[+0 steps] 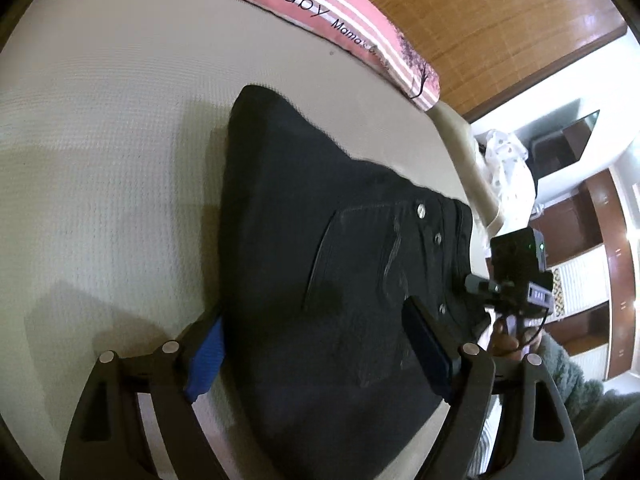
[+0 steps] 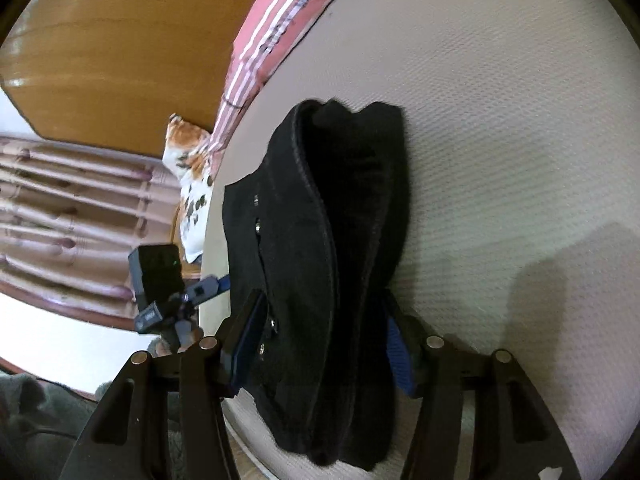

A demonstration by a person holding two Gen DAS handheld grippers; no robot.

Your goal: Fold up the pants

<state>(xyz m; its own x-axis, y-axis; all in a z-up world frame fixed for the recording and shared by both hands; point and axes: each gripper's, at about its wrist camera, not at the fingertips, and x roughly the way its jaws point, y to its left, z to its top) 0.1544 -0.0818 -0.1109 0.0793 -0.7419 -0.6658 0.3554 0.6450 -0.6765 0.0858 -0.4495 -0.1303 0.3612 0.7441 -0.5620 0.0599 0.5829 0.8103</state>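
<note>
Bedroom, mid-fold | black pants [image 1: 320, 264] lie doubled into a thick bundle on the cream mattress [image 1: 100, 140] beside a pink striped pillow [image 1: 352, 28] | left gripper [image 1: 320, 354] and right gripper [image 2: 320, 354] each spread wide, straddling the cloth, clamping nothing | judged well along; a final fold or smoothing may remain.

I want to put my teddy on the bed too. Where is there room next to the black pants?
The pale bed cover is bare between the black pants and the pink striped blanket. In the right wrist view it is also bare on the pants' far side. It is crowded at the bed's edge, where both grippers, left and right, straddle the pants.
</note>
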